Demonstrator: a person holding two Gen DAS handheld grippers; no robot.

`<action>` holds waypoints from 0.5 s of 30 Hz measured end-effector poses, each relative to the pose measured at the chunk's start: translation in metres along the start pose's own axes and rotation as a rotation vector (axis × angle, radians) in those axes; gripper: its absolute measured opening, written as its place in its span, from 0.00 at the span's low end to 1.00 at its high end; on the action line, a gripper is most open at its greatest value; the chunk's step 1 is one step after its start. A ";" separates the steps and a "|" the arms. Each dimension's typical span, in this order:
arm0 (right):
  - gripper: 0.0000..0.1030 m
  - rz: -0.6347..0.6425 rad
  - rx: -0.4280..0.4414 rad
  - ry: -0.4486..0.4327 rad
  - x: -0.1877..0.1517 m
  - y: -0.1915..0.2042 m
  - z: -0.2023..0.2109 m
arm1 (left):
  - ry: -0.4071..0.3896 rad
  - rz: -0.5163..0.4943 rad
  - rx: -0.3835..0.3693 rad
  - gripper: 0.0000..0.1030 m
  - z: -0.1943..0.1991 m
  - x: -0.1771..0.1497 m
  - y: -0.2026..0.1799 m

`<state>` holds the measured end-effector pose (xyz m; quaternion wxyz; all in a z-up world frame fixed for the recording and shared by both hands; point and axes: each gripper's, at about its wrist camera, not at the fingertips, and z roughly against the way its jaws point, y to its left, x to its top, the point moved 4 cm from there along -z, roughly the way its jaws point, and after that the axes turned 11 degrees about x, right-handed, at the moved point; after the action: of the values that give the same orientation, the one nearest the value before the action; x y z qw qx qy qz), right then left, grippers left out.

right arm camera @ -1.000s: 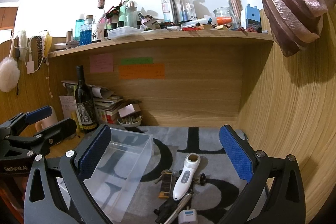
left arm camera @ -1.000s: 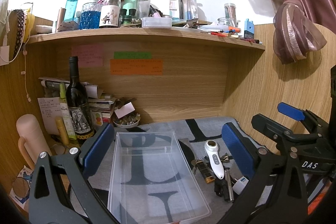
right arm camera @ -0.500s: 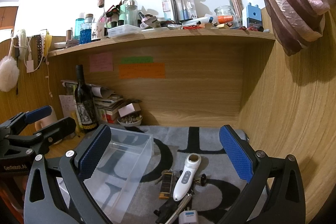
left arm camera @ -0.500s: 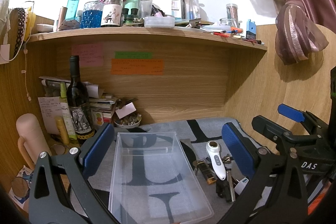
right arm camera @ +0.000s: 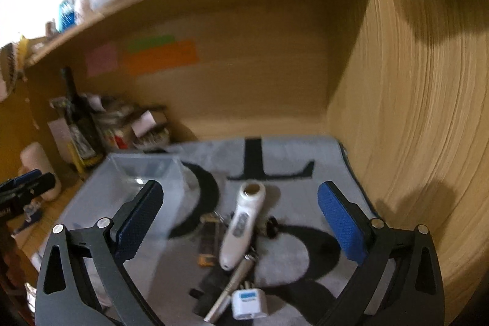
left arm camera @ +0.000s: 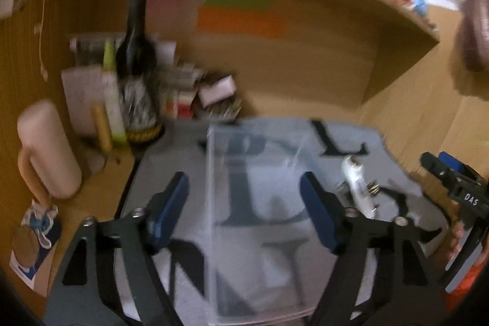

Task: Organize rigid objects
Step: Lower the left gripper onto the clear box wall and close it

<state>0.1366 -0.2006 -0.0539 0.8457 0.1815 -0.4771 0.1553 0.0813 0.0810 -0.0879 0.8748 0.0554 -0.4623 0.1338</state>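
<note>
two hand-held grippers hover over a grey mat printed with large dark letters, inside a wooden desk nook. both views are blurred by motion. the left gripper [left arm camera: 244,203] is spread wide and holds nothing; its blue pads straddle a clear plastic bin [left arm camera: 256,234] that sits empty on the mat [left arm camera: 382,155]. the right gripper [right arm camera: 240,222] is also spread wide and empty, poised above a small heap of rigid items just right of the bin.

the heap holds a white handheld device [right arm camera: 243,223] lying on top, a dark lighter-like item [right arm camera: 207,243] beside it, a metal pen-like rod [right arm camera: 233,284], a white plug adapter [right arm camera: 249,304] and some dark pieces too blurred to name.

the likely step is picking the white device. it seems best to lower the right gripper straight down, pads either side of its narrow body, and close at mid-length so it lifts level.

the rod touches the device's lower end and may drag along. a wine bottle [left arm camera: 137,72], stacked papers [right arm camera: 122,121] and a pink cylinder [left arm camera: 45,148] crowd the left rear, well apart from the heap.
</note>
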 end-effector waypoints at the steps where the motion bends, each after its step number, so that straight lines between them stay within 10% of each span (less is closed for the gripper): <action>1: 0.92 -0.005 -0.009 0.029 -0.005 -0.004 -0.007 | 0.035 0.001 0.008 0.62 -0.009 -0.004 0.006; 15: 0.74 -0.089 -0.019 0.244 -0.024 -0.035 -0.068 | 0.302 -0.023 -0.057 0.26 -0.065 -0.036 0.028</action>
<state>0.1913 -0.2022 -0.1126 0.9053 0.1740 -0.3635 0.1341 0.1058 0.1155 -0.1550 0.9371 0.0149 -0.3284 0.1175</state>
